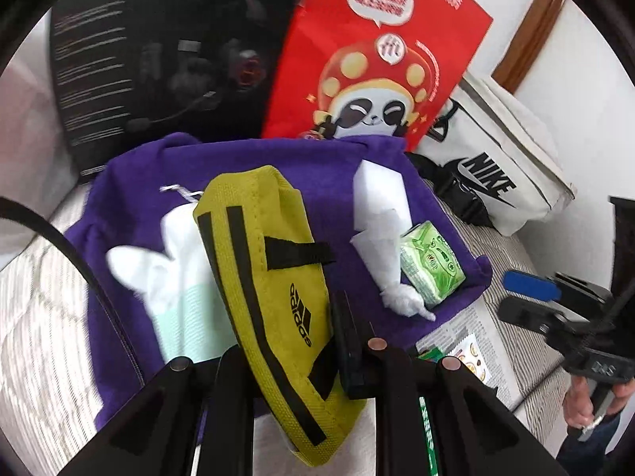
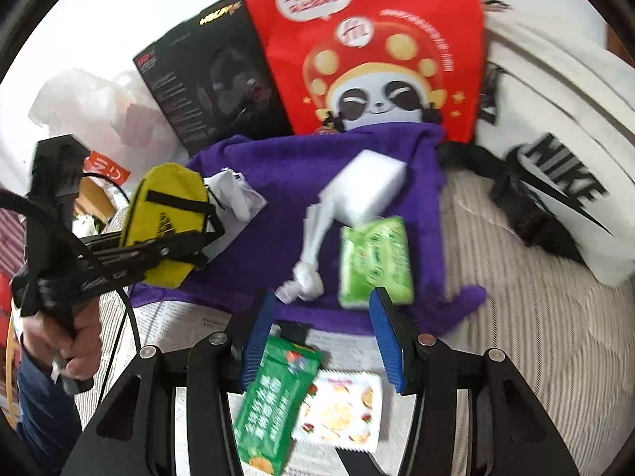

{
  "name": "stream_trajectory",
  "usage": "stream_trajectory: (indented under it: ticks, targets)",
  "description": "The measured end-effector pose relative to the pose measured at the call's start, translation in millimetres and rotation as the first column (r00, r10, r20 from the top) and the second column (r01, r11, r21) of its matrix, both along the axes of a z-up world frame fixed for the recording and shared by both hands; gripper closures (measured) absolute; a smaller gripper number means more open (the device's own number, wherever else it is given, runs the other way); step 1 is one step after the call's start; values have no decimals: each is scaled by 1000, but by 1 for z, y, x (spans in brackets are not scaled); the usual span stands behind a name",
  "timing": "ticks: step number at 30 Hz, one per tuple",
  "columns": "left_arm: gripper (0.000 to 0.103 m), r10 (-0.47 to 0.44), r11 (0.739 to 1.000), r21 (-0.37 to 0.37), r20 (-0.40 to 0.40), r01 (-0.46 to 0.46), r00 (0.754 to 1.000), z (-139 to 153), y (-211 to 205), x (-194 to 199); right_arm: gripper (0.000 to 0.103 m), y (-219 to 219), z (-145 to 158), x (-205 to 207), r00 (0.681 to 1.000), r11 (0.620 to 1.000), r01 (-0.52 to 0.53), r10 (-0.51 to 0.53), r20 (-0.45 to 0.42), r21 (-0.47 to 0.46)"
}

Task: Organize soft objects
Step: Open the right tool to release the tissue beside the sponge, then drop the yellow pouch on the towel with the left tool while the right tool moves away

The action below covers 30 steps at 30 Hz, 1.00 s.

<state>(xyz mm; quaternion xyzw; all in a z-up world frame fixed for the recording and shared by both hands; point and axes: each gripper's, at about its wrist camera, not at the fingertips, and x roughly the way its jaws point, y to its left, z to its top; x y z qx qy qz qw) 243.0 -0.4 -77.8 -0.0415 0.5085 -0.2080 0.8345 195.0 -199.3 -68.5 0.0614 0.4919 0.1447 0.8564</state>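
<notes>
A yellow Adidas pouch (image 1: 274, 277) hangs over a purple towel (image 1: 278, 166), and my left gripper (image 1: 293, 357) is shut on its lower end. In the right wrist view the same pouch (image 2: 166, 206) shows at the left. On the towel (image 2: 297, 166) lie a white sponge block (image 2: 365, 186), a knotted white cloth (image 2: 309, 254) and a green tissue pack (image 2: 373, 261). My right gripper (image 2: 321, 333) stands open over the towel's near edge, its blue pads pressing on nothing. A green sachet (image 2: 274, 396) and a white sachet (image 2: 341, 408) lie on the bed beneath it.
Behind the towel stand a red panda paper bag (image 2: 377, 59) and a black headset box (image 2: 210, 79). A white Nike bag (image 2: 555, 166) with black straps lies at the right. Crumpled white tissue (image 1: 166, 269) rests left of the pouch. Striped bedding (image 2: 516, 337) lies underneath.
</notes>
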Motion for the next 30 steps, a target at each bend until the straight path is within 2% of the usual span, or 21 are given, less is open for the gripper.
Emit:
stream_trajectory:
  ticks: [2,8,13,17,22,23,24,26,30]
  targets:
    - [86,-4,999,42,18,3,1000,-6,-9,6,53,-7,2,-8,1000,1000,24,-24,10,-2]
    - [86,-21,994,111,-13,22,1000,-28,-28,20,53,-22,-1,-22,998,998,58,-58,3,12]
    - [81,-19,987,161,-10,20,1000,-37,-34,21,53,-25,-11,-27,997,996,77,-76,-19,40]
    - [80,-18,985,173,-9,19,1000,-38,-36,20,53,-23,-21,-30,997,997,67,-65,-44,33]
    - [72,-10,983,181,-24,14,1000,-36,-35,21,53,-22,-23,-33,997,998,58,-57,-46,24]
    - [68,-11,984,179,-28,16,1000,-35,-35,20,53,-22,-22,-33,997,998,59,-58,-45,23]
    - [58,-13,983,181,-32,19,999,-34,-35,20,53,-22,-22,-34,997,998,60,-59,-44,23]
    - [46,-14,981,192,-28,19,1000,-31,-38,18,53,-23,-21,-36,997,998,58,-57,-42,26]
    - [42,-18,980,200,1,18,1000,-17,-38,10,53,-23,-19,-41,998,998,58,-57,-39,27]
